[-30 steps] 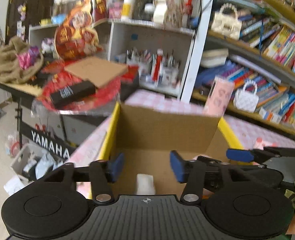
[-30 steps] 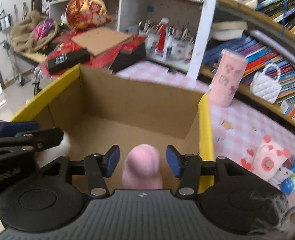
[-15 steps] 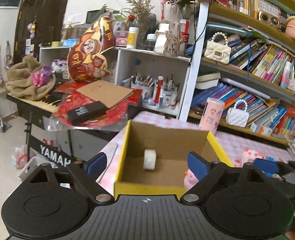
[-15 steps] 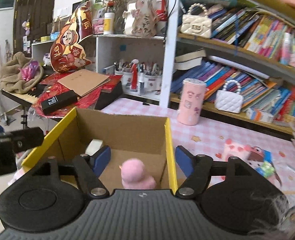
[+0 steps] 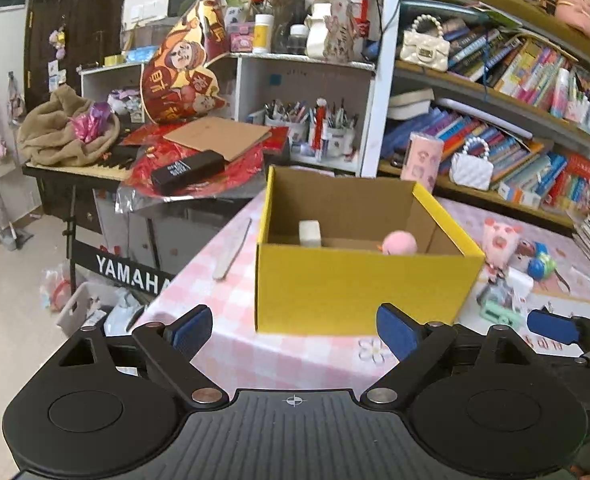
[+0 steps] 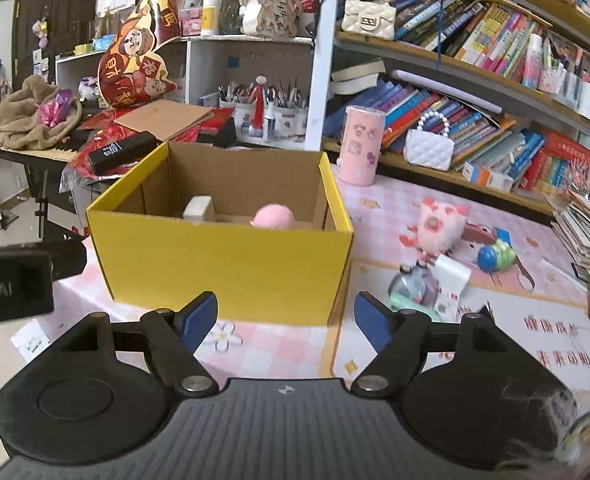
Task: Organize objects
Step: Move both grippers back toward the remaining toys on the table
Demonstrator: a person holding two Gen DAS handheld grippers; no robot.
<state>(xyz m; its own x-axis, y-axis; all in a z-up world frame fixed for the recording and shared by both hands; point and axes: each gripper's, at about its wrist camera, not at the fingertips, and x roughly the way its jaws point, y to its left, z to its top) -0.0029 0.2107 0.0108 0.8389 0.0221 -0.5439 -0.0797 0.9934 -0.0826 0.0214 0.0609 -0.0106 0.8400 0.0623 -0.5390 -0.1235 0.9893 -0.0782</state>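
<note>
A yellow cardboard box [image 5: 359,284] stands open on the pink checked table; it also shows in the right wrist view [image 6: 231,264]. Inside it are a white block [image 5: 309,233] [image 6: 198,208] and a pink round toy [image 5: 400,242] [image 6: 274,217]. My left gripper [image 5: 293,330] is open and empty, in front of the box and apart from it. My right gripper [image 6: 285,320] is open and empty, also in front of the box. A pink pig plush [image 6: 439,222] and several small toys [image 6: 427,286] lie on the table right of the box.
A pink cup [image 6: 361,144] stands behind the box by bookshelves [image 6: 495,92]. A stack of books [image 6: 587,228] sits at the far right. A Yamaha keyboard [image 5: 95,160] piled with red wrapping and a black box [image 5: 187,172] stands left of the table.
Both grippers have pulled back out of the box and opened wider. The white block and the pink toy stay inside the box.
</note>
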